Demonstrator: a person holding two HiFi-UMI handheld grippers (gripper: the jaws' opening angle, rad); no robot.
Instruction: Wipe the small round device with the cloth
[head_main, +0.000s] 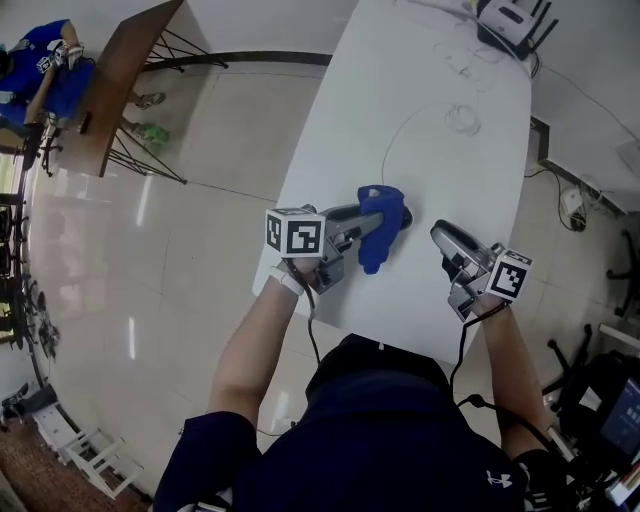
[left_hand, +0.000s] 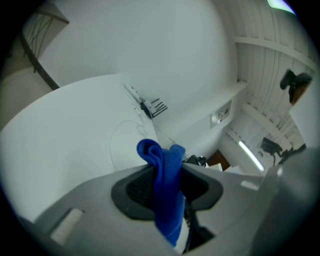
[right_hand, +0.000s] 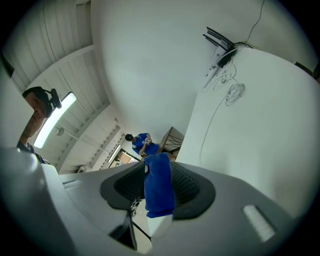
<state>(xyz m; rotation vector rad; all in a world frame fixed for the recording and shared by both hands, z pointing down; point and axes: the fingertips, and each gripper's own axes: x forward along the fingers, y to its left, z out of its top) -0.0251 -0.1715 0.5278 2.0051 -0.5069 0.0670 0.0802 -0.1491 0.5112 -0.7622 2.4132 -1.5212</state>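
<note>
The left gripper (left_hand: 166, 169) has its jaws clamped on the cloth (head_main: 380, 225). The cloth bunches past the tips and trails a loose tail toward 6 o'clock, close to the near edge of the worktop (head_main: 420, 80). The right gripper (right_hand: 157, 167) sits at the cloth's 3 o'clock, jaws slightly apart with nothing pinched. The blue in their gap reads as that same cloth just beyond them, since the head view shows bare worktop between the two.

The small round device is not plainly visible. A dark bit (head_main: 405, 216) at the cloth's 3 o'clock edge may be it, but I cannot tell.

That is the main risk. If the wipe is done blind, the bunched cloth may shove a light, unheld device along instead of rubbing it, perhaps off the edge at 6 o'clock. The narrow bite may also let the cloth slip out, and the tail may snag the right jaws.
</note>
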